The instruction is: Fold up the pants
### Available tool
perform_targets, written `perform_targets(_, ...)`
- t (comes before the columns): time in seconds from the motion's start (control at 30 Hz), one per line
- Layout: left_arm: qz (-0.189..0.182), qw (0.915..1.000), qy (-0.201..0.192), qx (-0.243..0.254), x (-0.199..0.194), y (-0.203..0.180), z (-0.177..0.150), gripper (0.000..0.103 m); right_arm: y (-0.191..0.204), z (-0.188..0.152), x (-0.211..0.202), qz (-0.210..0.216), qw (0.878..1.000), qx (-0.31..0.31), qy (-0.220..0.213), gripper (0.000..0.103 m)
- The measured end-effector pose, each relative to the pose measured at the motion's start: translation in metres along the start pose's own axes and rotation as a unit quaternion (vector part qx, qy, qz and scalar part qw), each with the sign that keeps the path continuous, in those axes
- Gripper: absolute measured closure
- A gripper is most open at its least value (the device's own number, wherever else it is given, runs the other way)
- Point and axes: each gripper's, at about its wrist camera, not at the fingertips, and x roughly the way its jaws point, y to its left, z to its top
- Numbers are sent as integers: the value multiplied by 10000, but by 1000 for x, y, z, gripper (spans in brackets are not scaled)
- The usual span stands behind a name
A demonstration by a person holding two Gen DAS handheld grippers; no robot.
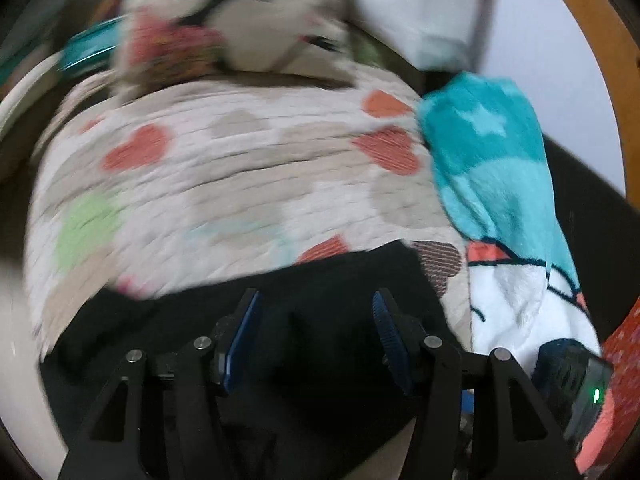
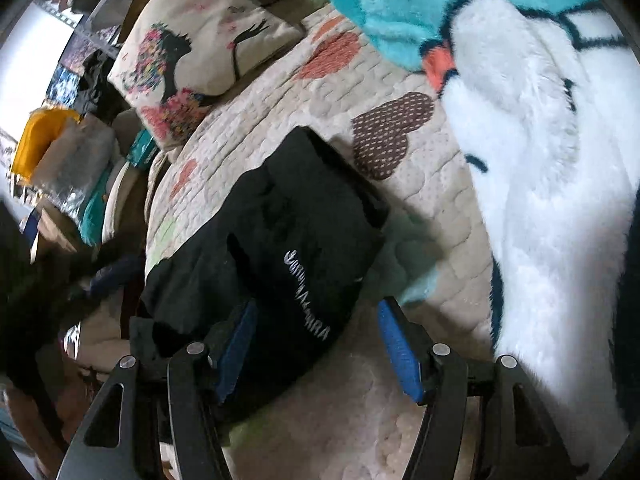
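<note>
The black pants (image 2: 280,232) lie in a folded bundle on a heart-patterned quilt (image 2: 328,92), with white lettering on the top layer. In the left wrist view the pants (image 1: 320,280) fill the near foreground. My left gripper (image 1: 316,308) is open, its blue-padded fingers just above the black cloth, holding nothing. My right gripper (image 2: 316,316) is open over the near right edge of the bundle; its left finger is over the cloth and its right finger over the quilt.
A fluffy teal and white blanket (image 2: 540,160) lies to the right, also in the left wrist view (image 1: 492,168). A printed cushion (image 2: 196,52) sits at the far end of the quilt (image 1: 224,168). Clutter (image 2: 60,152) is stacked beyond the left edge.
</note>
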Motion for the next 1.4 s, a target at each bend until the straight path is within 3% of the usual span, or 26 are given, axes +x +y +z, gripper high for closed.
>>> perform_targets(0.3,-157,9961,563,662,80,-39,35,46,-4,5,17,226,9996,73,-158,35)
perform_targets(0.57,-126,9897,989,1031,115,-48,34,45,9,15,32,24,9991,-218,-367,33)
perform_targets(0.6,-65,9873,1021,1215,116,-52,32,47,10,16,33,11,9990,-254,-355,32)
perform_targets(0.63,-12,9841,1069,1420,116,-57,29,63,11,17,33,33,9992,-264,-313,33)
perform_targets(0.67,23,9830,1074,1489,113,-59,28,67,11,20,33,106,9993,-236,-260,35)
perform_targets(0.7,-12,9826,1081,1510,110,-59,27,70,10,22,33,196,9994,-181,-205,45)
perform_targets(0.73,-40,9826,1055,1526,105,-57,26,73,8,24,33,268,9995,-125,-128,64)
perform_targets(0.83,-130,9863,894,1382,86,-48,27,76,7,28,30,471,9989,-49,-30,75)
perform_targets(1.17,-504,9953,175,811,-3,-5,30,76,77,20,-8,860,9872,-1279,-399,78)
perform_targets(1.4,-586,9978,-299,84,-67,59,0,76,130,-7,-17,1019,9713,-2130,-267,78)
